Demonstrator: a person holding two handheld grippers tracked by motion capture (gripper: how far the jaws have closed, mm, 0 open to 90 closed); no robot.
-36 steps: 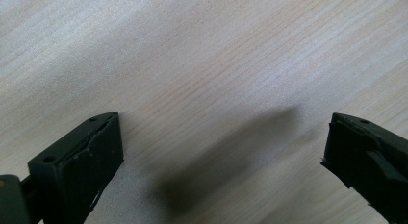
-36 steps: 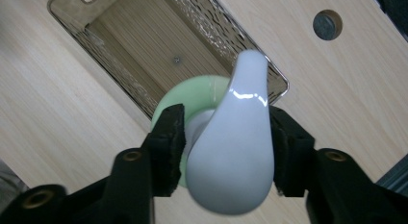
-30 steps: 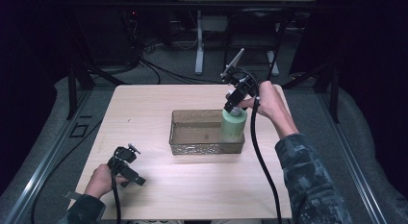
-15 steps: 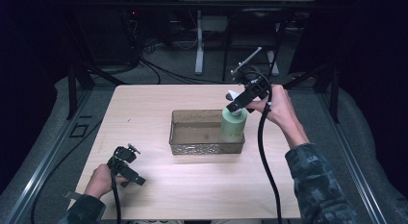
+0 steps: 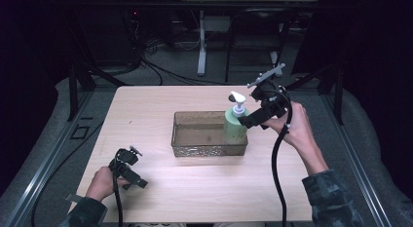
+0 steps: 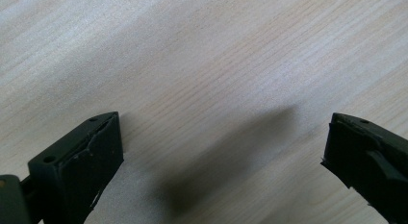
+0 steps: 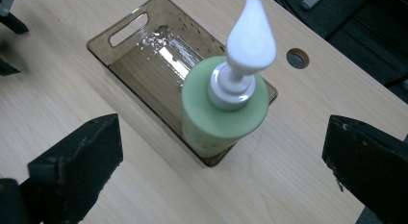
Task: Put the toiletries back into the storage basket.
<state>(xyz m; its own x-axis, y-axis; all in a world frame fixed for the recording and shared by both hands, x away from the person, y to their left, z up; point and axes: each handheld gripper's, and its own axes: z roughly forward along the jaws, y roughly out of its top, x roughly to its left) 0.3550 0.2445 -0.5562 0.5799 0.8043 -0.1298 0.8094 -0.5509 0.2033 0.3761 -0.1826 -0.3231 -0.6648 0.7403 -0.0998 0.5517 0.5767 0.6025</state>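
A green pump bottle (image 5: pixel 235 124) (image 7: pixel 222 108) with a white dispenser head stands upright in the right end of a brown see-through bin (image 5: pixel 195 135) (image 7: pixel 144 51) at the table's middle. My right gripper (image 5: pixel 248 120) (image 7: pixel 221 161) hangs just right of the bottle, its jaws wide apart after just opening, with nothing between the pads. My left gripper (image 5: pixel 127 164) (image 6: pixel 221 156) rests low at the table's front left, open over bare wood.
The light wooden table (image 5: pixel 160 105) has a round cable hole (image 7: pixel 297 57) near the bin. Cables trail from both grippers. Dark floor, stands and cables lie beyond the table's far edge.
The right gripper has let go of the green bottle, opened wide and drawn back to the right. The bottle stays standing in the bin. The left gripper has not moved.
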